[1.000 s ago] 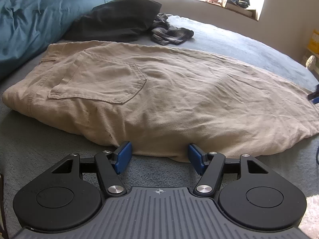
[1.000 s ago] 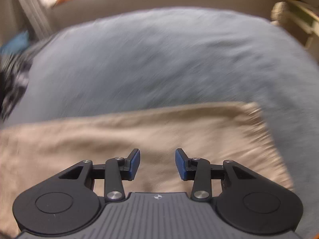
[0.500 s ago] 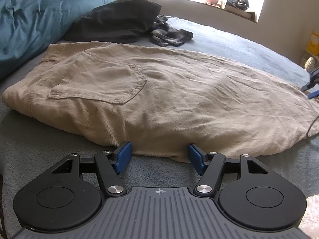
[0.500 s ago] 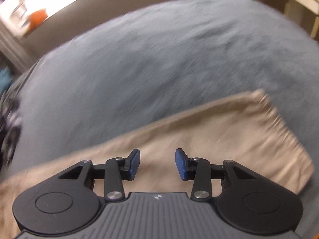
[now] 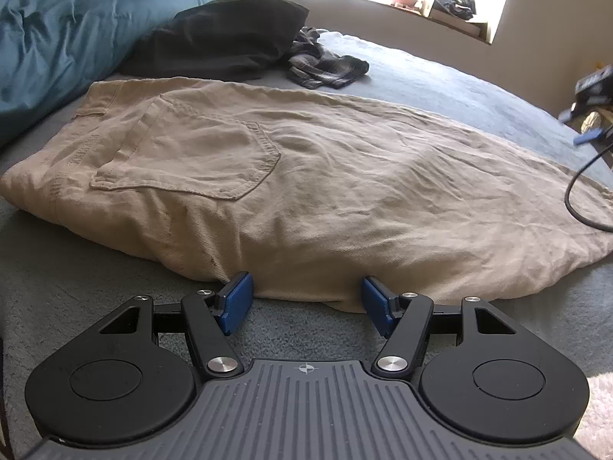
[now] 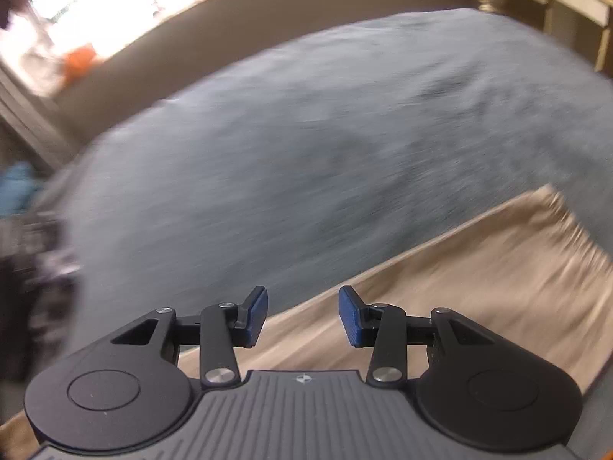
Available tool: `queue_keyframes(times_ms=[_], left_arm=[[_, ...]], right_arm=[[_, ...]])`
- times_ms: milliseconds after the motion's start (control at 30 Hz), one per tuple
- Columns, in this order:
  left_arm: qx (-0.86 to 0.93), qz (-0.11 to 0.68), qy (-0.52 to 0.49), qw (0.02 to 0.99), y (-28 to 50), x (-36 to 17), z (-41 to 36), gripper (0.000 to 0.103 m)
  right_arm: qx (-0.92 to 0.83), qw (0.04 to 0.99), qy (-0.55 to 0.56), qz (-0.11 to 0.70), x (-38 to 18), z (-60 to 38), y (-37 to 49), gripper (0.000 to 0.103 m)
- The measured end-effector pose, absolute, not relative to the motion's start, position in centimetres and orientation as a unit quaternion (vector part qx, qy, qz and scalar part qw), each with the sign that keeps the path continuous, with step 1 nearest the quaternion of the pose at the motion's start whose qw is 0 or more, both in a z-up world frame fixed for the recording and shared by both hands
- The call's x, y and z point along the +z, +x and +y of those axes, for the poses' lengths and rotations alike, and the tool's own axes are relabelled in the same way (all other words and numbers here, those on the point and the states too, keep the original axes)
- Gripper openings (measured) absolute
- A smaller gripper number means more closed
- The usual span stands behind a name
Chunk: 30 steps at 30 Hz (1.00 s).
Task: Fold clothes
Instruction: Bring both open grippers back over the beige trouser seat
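Two tongs, both empty: the left tongs (image 5: 306, 303) sit parted at the near edge of the tan trousers (image 5: 325, 176) lying flat on the grey bed (image 5: 440, 76); the right tongs (image 6: 302, 316) hang gaping over the trouser leg's end.

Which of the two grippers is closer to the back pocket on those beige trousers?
Left. The left gripper sits at the beige trousers' near edge, below the back pocket; the right gripper hovers over the leg end.

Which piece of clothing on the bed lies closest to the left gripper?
The tan trousers, right at the left gripper; the dark garments lie farther back.
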<state>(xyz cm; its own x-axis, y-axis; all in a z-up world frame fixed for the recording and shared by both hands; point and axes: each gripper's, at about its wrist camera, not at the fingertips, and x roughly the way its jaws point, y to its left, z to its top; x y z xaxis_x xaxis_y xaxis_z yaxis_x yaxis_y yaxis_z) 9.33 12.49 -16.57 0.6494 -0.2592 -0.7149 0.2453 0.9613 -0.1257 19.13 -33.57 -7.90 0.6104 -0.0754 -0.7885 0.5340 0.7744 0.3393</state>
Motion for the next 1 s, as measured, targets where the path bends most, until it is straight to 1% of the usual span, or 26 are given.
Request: queue_keyframes(times_ms=[200,300,500,533,667,800,933,1000], left_arm=[[-0.129,0.410,-0.015,0.903,9.0,-15.8,13.1,0.063],[-0.119,0.404,-0.028,0.906,8.6,-14.6,13.6,0.063],[-0.116,0.379,-0.067,0.916,8.1,-12.1,14.4,0.063],[-0.115,0.376,-0.071,0.917,8.1,-11.8,14.4,0.063],[-0.112,0.372,-0.086,0.917,9.1,-10.9,14.5,0.063],[-0.104,0.379,-0.097,0.914,11.0,-10.7,14.5,0.063],[-0.096,0.406,-0.105,0.903,13.2,-11.1,14.2,0.063],[-0.096,0.414,-0.095,0.900,14.0,-11.2,13.9,0.063]], right_arm=[[-0.082,0.875,0.308,0.364,-4.0,-26.4,13.6,0.044],[-0.054,0.879,0.311,0.356,-2.4,-23.4,11.9,0.044],[-0.037,0.894,0.269,0.356,-0.4,-19.2,9.3,0.044],[-0.038,0.894,0.266,0.358,-0.4,-18.8,9.1,0.044],[-0.050,0.888,0.264,0.373,-1.4,-17.8,8.5,0.054],[-0.071,0.881,0.259,0.389,-2.9,-17.7,8.3,0.056],[-0.098,0.868,0.271,0.405,-4.4,-18.0,8.4,0.057],[-0.110,0.865,0.269,0.409,-5.1,-17.9,8.5,0.060]])
